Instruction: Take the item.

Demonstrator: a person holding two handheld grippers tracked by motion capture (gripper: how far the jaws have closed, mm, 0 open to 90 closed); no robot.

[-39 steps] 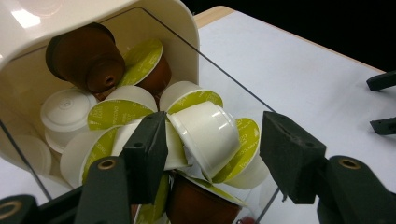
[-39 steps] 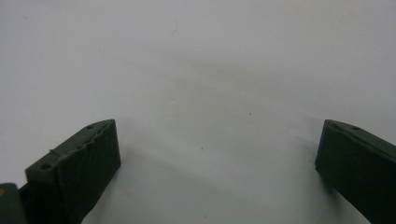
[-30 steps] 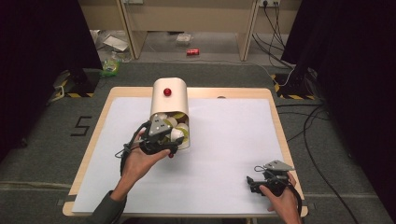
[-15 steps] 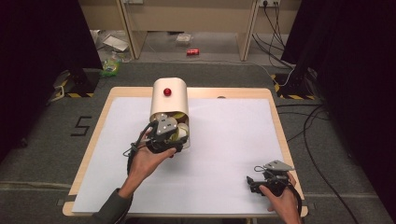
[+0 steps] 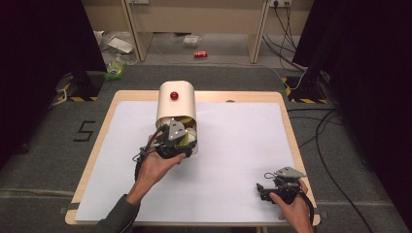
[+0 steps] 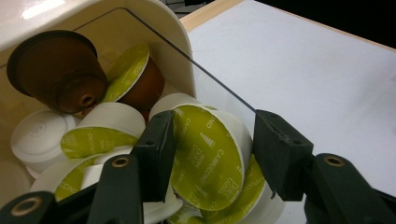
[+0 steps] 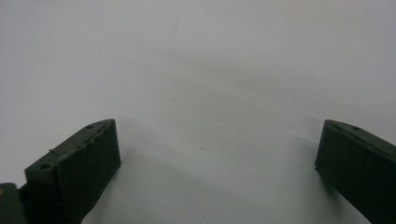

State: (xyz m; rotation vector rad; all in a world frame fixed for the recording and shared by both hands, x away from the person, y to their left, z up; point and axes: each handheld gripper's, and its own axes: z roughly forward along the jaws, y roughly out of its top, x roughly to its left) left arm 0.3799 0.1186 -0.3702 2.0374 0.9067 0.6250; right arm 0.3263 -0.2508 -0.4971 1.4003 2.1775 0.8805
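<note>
A cream container (image 5: 176, 104) with a red knob (image 5: 174, 95) lies on its side, its mouth toward me and full of coffee capsules. My left gripper (image 5: 180, 141) is at that mouth. Its jaws have just been opening a little, and both pads still touch a white capsule with a green foil lid (image 6: 210, 158) held between them (image 6: 217, 140). Around it lie several more white capsules (image 6: 39, 135) and two brown ones (image 6: 60, 70). My right gripper (image 5: 261, 190) rests near the table's front right edge, open (image 7: 217, 144), with only bare white surface between its jaws.
The white table top (image 5: 238, 141) has a wooden border (image 5: 291, 141). Cables (image 5: 330, 126) run over the floor at the right, and litter (image 5: 200, 53) lies on the floor beyond the table. Dark curtains stand on both sides.
My left gripper has edged slightly right and deeper into the container's mouth. The right hand has not moved.
</note>
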